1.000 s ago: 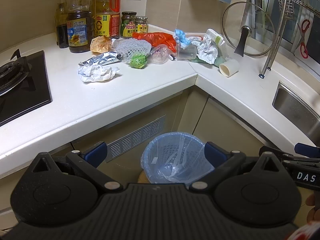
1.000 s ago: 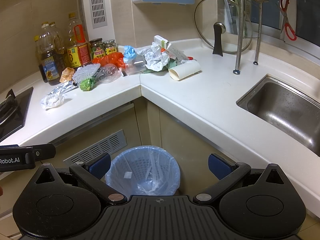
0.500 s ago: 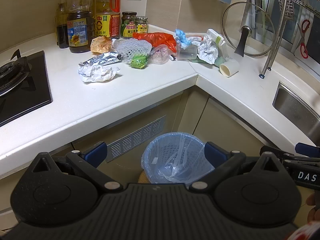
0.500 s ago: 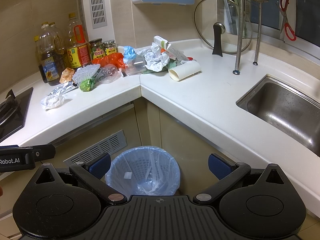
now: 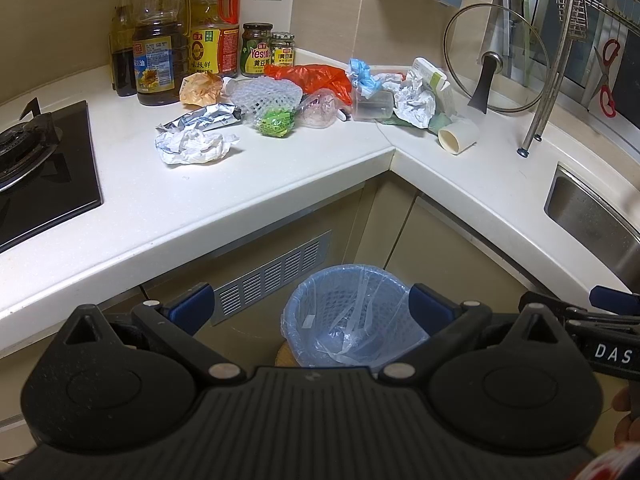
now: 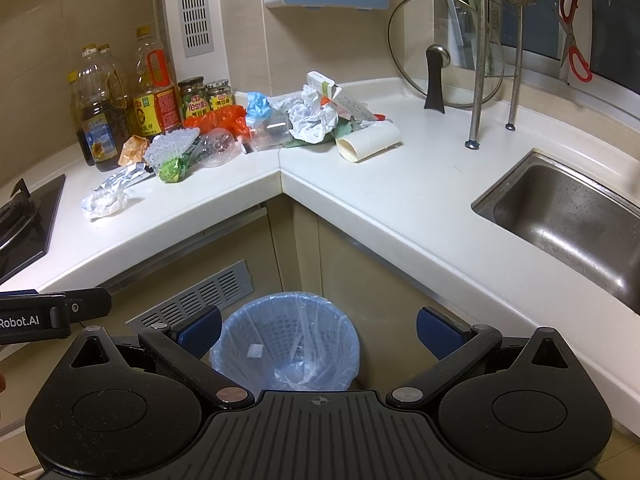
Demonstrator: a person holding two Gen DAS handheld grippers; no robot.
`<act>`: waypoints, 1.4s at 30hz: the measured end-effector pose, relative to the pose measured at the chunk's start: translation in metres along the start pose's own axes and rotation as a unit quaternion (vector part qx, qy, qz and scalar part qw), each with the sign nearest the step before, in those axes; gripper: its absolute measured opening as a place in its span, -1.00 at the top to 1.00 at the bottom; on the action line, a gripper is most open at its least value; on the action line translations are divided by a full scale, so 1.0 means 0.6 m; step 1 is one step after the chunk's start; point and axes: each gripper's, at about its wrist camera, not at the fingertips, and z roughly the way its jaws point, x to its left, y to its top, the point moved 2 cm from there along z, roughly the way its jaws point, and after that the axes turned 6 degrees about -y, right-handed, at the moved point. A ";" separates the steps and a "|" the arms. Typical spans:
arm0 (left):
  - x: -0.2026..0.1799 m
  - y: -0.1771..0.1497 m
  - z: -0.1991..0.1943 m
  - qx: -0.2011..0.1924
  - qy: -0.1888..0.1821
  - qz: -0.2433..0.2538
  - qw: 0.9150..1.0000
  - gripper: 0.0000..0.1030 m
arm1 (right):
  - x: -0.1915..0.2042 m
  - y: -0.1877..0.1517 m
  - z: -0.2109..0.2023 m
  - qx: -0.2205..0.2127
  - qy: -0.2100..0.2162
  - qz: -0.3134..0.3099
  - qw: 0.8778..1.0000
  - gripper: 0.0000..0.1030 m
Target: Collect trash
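Note:
Trash lies scattered in the corner of the white counter [image 5: 280, 184]: a crumpled white paper [image 5: 192, 147], a foil wrapper [image 5: 202, 119], a green wrapper [image 5: 275, 121], white foam netting [image 5: 266, 94], a red plastic bag [image 5: 314, 77], more crumpled paper [image 5: 414, 100] and a cardboard tube [image 5: 458, 137]. On the floor below stands a blue basket bin [image 5: 352, 320] lined with a clear bag. My left gripper [image 5: 310, 310] hangs open above the bin. My right gripper [image 6: 318, 328] is open too, over the same bin [image 6: 286, 340]; the tube [image 6: 370, 142] lies ahead of it.
Oil bottles [image 5: 160, 52] and jars [image 5: 258, 50] line the back wall. A gas hob [image 5: 40, 160] sits at the left, a steel sink [image 6: 568, 216] at the right. A glass lid [image 5: 494, 60] and a rack leg [image 6: 476, 80] stand behind the trash.

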 end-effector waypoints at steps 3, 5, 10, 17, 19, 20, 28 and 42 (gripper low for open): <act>0.000 0.000 0.000 0.000 0.000 0.000 1.000 -0.99 | 0.001 -0.001 -0.001 0.000 0.000 0.000 1.000 -1.00; 0.000 0.000 0.000 0.000 0.000 0.000 1.000 -0.99 | 0.002 -0.001 -0.001 0.000 0.000 0.000 1.000 -1.00; 0.001 0.000 0.000 0.000 -0.001 0.000 1.000 -0.99 | 0.002 -0.001 -0.001 0.001 0.000 0.000 1.000 -1.00; 0.001 0.000 0.000 0.000 -0.001 -0.001 1.000 -0.99 | 0.003 -0.002 -0.001 0.000 0.000 0.000 1.000 -1.00; 0.001 0.000 0.000 0.000 -0.001 -0.001 1.000 -0.99 | 0.002 -0.002 -0.001 0.000 0.000 0.000 1.000 -0.99; 0.001 0.000 0.000 0.000 -0.001 -0.001 1.000 -0.99 | 0.003 -0.003 0.000 0.000 0.000 0.000 1.000 -1.00; 0.006 0.001 0.002 -0.002 -0.004 -0.010 1.000 -0.99 | 0.001 0.000 -0.004 -0.002 -0.002 0.003 1.000 -1.00; 0.074 0.039 0.008 -0.019 -0.034 -0.043 0.998 -0.99 | 0.013 0.016 -0.009 -0.041 -0.034 0.034 0.998 -1.00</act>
